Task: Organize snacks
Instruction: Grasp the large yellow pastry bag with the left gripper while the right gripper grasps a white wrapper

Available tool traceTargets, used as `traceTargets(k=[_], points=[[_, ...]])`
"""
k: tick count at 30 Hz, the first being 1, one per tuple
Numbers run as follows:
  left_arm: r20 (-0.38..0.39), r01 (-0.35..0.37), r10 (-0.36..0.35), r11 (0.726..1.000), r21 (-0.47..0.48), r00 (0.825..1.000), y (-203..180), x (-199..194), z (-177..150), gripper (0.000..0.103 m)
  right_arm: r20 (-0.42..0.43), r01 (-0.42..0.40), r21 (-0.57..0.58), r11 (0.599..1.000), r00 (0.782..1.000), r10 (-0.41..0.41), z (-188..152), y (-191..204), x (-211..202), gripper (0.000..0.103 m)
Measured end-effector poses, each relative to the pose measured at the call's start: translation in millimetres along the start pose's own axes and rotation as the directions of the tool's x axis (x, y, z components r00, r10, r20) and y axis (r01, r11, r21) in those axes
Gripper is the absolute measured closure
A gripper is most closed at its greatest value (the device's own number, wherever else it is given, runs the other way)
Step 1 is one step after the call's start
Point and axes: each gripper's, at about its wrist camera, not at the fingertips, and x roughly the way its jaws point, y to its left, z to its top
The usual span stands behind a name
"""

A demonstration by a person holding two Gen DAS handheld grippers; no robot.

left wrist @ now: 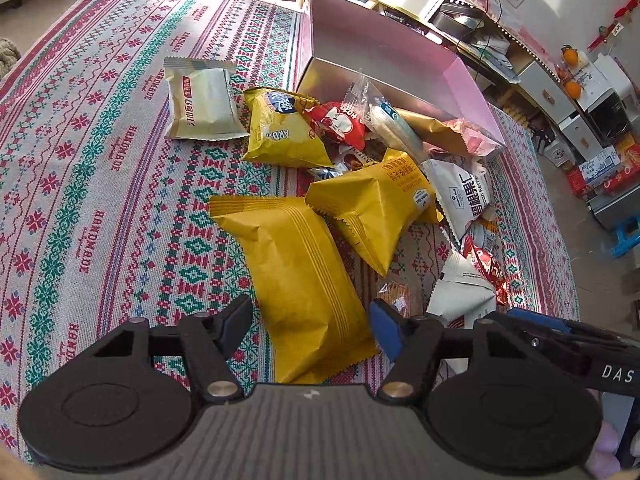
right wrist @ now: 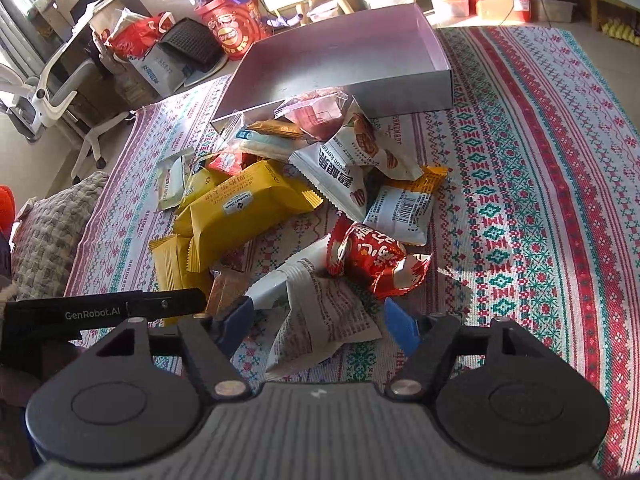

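Left wrist view: the left gripper (left wrist: 312, 330) points steeply down at a patterned woven cloth (left wrist: 100, 184) strewn with snack packets. Its jaws stand partly apart, one on each side of the near end of a plain yellow packet (left wrist: 304, 280); the right blue pad (left wrist: 386, 330) sits just beside the packet's edge, but I cannot tell whether either pad presses on it. Just far of it lies a second yellow packet (left wrist: 376, 204), with a yellow chip bag (left wrist: 280, 128) further off and a cream-white bread packet (left wrist: 202, 100) apart to the left. A white pecan packet (left wrist: 460, 192) lies to the right. Beyond the heap stands an open pink-lined box (left wrist: 400, 56), with a few packets leaning over its near wall. The other gripper's black arm enters at the lower right.

In the right wrist view, the right gripper (right wrist: 320, 320) also tilts down, jaws partly apart around a crumpled white printed packet (right wrist: 320, 312). The left pad (right wrist: 240, 316) appears to touch the packet's edge, while the right pad (right wrist: 402, 320) stands clear of it. Just far of this packet lies a red foil packet (right wrist: 372, 260), with a barcode packet (right wrist: 404, 208) beyond. The box (right wrist: 344, 64) sits at the far end of the heap, mostly bare inside.
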Motion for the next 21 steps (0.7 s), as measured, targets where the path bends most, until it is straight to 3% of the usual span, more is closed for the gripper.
traceTargets(k=[5, 15, 21], points=[[0.017, -0.007, 0.007, 1.0, 0.001, 1.0, 1.1, 3.2, -0.8, 0.035, -0.031, -0.003, 0.017, 1.0, 1.0, 0.004, -2.5, -0.8, 11.6, 0.045], [0.047, -0.077, 0.075, 0.996, 0.036, 0.996, -3.4, 15.5, -3.5, 0.04, -0.02, 0.061, -0.039, 0.997, 0.998, -0.061, -10.1, 7.9, 29.1, 0.049], [0.061, -0.129, 0.125, 0.99, 0.053, 0.99, -8.9, 15.5, -5.9, 0.053, 0.002, 0.096, -0.095, 0.991, 0.995, -0.097, -15.1, 14.8, 29.3, 0.058]])
